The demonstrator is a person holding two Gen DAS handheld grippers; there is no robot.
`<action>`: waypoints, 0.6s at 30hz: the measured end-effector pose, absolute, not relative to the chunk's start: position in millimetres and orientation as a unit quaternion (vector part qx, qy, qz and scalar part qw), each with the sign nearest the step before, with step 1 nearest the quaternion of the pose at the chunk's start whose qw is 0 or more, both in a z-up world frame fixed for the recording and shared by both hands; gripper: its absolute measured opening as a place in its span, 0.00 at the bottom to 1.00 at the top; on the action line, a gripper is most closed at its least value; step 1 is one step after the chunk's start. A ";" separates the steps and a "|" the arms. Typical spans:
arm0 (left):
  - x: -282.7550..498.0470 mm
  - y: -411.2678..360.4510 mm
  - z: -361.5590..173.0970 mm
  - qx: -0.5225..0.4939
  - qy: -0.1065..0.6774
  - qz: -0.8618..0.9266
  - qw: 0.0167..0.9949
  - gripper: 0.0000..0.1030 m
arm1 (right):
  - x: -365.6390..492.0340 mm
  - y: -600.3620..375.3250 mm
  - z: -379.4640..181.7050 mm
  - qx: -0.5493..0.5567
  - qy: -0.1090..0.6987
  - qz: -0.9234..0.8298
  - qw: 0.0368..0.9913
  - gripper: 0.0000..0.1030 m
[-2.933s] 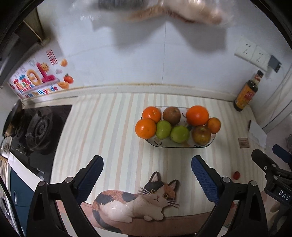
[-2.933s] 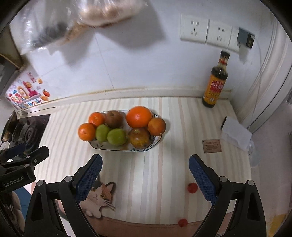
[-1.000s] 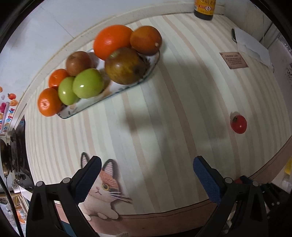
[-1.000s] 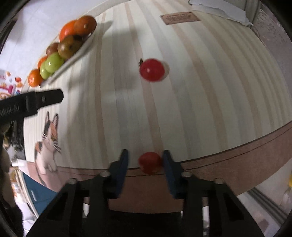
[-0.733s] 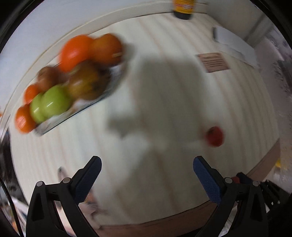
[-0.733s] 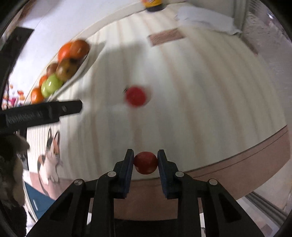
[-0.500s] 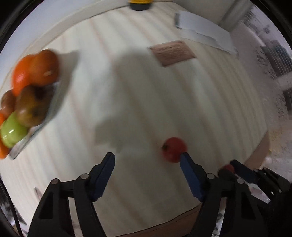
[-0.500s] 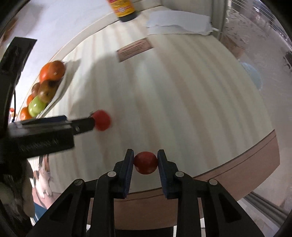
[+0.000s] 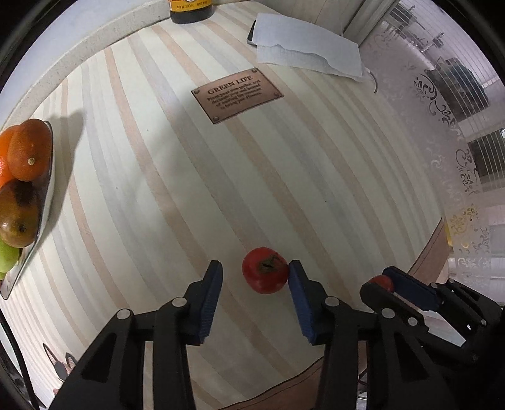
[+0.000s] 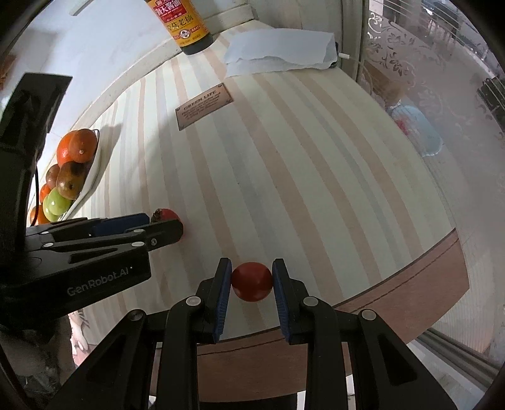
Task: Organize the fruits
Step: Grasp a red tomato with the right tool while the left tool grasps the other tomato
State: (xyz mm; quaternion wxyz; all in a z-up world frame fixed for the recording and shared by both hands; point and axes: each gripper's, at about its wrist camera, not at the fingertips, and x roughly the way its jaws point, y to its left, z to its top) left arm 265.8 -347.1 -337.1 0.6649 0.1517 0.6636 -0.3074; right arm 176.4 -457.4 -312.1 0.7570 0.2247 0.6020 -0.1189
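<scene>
**Two red tomatoes, one at each gripper**

Right gripper (image 10: pixel 251 280): fingers closed against both sides of a small red tomato (image 10: pixel 251 281). Blue pads press its left and right flanks; no gap visible on either side. The tomato sits above the striped counter (image 10: pixel 284 164), near the brown front edge. In the left wrist view the same gripper appears at lower right with the red fruit (image 9: pixel 381 281) just showing between its fingers.

Left gripper (image 9: pixel 255 277): fingers partly open, straddling a second, larger tomato (image 9: pixel 265 274) that rests on the counter (image 9: pixel 221 176), stem end facing the camera. The right pad touches the tomato; the left pad stands clear of it with a visible gap (so not clamped). From the right wrist view this gripper enters from the left and its fingers hide most of that tomato (image 10: pixel 169 215).

Fruit plate (image 9: pixel 44 202): at the far left of the counter, well apart from both tomatoes. It holds oranges (image 9: pixel 30 154), a brownish pear-like fruit (image 9: pixel 19 217) and green fruit (image 10: pixel 56 202), piled close together.

Other items: a brown plaque (image 9: pixel 236 94) on the counter mid-field, a white paper towel (image 9: pixel 306 56) beyond it toward the back right corner, and a dark sauce bottle (image 10: pixel 186 25) against the back wall.
</scene>
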 end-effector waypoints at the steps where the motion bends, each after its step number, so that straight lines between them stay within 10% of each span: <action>1: 265.1 -348.4 -338.4 0.153 0.665 -0.309 0.663 0.39 | 175.8 -458.6 -312.0 0.226 0.601 -0.121 0.758 0.28; 18: 281.1 -318.5 -333.7 0.121 0.651 -0.295 0.689 0.26 | 175.4 -462.9 -299.6 0.222 0.579 -0.134 0.773 0.28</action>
